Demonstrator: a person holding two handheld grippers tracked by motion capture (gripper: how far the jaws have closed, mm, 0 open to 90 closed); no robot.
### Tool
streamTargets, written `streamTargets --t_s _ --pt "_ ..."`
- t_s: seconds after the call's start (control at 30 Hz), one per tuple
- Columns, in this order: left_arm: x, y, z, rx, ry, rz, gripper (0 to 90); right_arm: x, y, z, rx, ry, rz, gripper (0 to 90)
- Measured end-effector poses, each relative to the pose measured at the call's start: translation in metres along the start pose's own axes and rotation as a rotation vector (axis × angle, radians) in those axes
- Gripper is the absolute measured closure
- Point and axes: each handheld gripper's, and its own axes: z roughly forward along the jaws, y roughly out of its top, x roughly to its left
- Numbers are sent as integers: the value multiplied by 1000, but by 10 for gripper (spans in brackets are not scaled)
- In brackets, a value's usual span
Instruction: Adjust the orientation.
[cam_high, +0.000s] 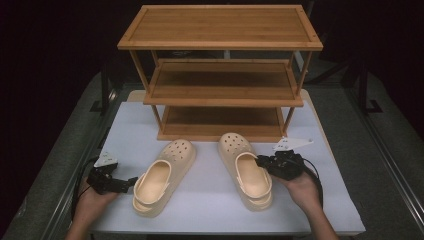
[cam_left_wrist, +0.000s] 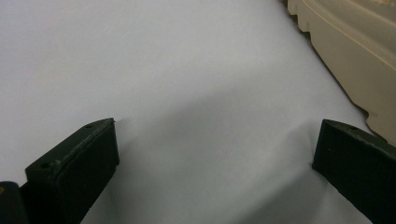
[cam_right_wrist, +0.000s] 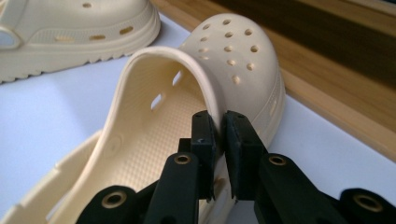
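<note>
High view: two cream clogs on a white table (cam_high: 210, 200), toes toward a wooden three-tier rack (cam_high: 220, 75) at twelve o'clock. Right clog (cam_high: 246, 170) at about four o'clock from the table's middle, left clog (cam_high: 162, 176) at about eight o'clock. Right gripper (cam_high: 261, 161) at the right clog's outer side, at three o'clock of it. Right gripper view: jaws clamped on that clog's side wall (cam_right_wrist: 205, 100), one pad inside the opening, one outside. Left gripper (cam_high: 131, 182) at nine o'clock of the left clog, near its heel. Left gripper view: jaws spread wide over bare table, nothing between, sole edge (cam_left_wrist: 355, 60) at two o'clock.
</note>
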Motion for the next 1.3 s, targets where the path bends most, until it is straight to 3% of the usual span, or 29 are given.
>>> streamTargets --t_s 0.17,0.4,0.5,0.57,0.7,0.8,0.97,1.07,1.2,1.3 --pt "0 0 0 0 1 0 0 6 6 5 -12 15 3 830" --pt "0 0 0 0 1 0 0 18 14 17 -31 79 2 838" --pt "0 0 0 0 0 1 0 24 19 23 -45 66 -17 838" --pt "0 0 0 1 0 1 0 29 18 27 -34 39 -56 835" --pt "0 0 0 -2 0 -3 0 31 14 29 -22 35 -69 822" --pt "0 0 0 -2 0 -3 0 29 12 30 -9 51 -67 769" --pt "0 0 0 -1 -1 -2 0 26 9 28 -1 79 -39 543" --pt "0 0 0 -2 -3 -6 0 25 9 26 0 89 -19 454" --pt "1 3 -2 -1 -17 -35 0 23 9 22 -6 87 -6 384" --pt "-1 7 -9 -17 -18 -30 0 23 9 19 -8 75 4 342"
